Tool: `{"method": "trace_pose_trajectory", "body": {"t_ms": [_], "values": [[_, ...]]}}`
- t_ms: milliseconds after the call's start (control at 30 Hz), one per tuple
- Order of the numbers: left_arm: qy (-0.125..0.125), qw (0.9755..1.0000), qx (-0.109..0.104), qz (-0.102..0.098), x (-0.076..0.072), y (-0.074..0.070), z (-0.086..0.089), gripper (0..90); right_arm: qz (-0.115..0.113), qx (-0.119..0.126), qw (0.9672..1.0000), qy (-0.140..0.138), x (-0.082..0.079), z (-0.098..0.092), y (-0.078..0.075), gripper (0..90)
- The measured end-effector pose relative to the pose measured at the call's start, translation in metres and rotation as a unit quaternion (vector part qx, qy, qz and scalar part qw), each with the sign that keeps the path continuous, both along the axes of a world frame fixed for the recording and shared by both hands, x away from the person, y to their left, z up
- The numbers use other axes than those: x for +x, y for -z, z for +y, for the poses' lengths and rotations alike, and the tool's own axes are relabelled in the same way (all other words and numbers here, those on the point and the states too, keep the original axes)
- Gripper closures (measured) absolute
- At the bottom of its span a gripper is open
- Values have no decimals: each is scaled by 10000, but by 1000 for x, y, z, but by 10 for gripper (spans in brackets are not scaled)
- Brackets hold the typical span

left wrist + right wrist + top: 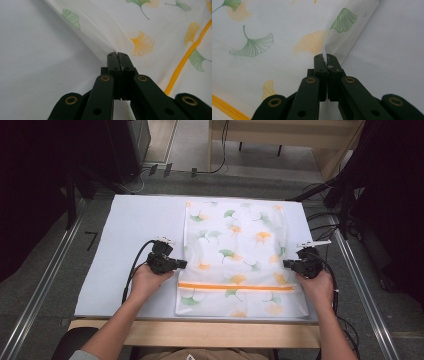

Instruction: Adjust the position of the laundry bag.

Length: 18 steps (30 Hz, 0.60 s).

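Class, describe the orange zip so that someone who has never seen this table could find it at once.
Start at the white table and find the mesh laundry bag printed with green and orange ginkgo leaves, pinched at its sides by the left gripper and the right gripper. The orange zip crosses the bag near the person's end. It is the bag's single straight, solid line, unlike the scattered leaves.
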<state>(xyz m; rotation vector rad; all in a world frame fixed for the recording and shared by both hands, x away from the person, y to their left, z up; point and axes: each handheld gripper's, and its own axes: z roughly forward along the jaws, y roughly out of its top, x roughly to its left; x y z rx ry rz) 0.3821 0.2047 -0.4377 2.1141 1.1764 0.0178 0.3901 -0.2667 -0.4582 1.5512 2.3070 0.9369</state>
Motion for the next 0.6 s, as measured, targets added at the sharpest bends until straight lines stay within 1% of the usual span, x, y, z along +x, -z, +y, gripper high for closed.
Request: {"method": "trace_pose_trajectory", "body": {"t_ms": [67,233,267,300,333,367,400,500,600], "values": [[-91,9999,-58,-27,-1,-3,7,900,27,21,10000,-76,1,6,-1,895],[-216,9997,-99,43,-3,-8,24,900,8,40,9996,-268,4,22,-5,895],[-237,9997,-79,45,-3,-9,29,900,8,39,9995,-298,4,24,-6,895],[-268,9996,-70,43,-4,-10,32,900,7,48,9993,-372,6,31,-7,895],[-274,9996,-35,55,-5,-11,34,900,7,48,9993,-372,6,31,-7,895],[-272,9996,-29,50,-5,-11,37,900,1,55,9991,-416,7,34,-8,895],[-265,9996,-20,86,-5,-12,40,900,8,51,9990,-435,7,37,-8,895],[-318,9994,-29,106,-6,-13,48,900,25,43,9986,-518,9,45,-9,895],[-361,9993,-22,49,-8,-17,55,900,-17,60,9981,-609,9,51,-10,893]]}}
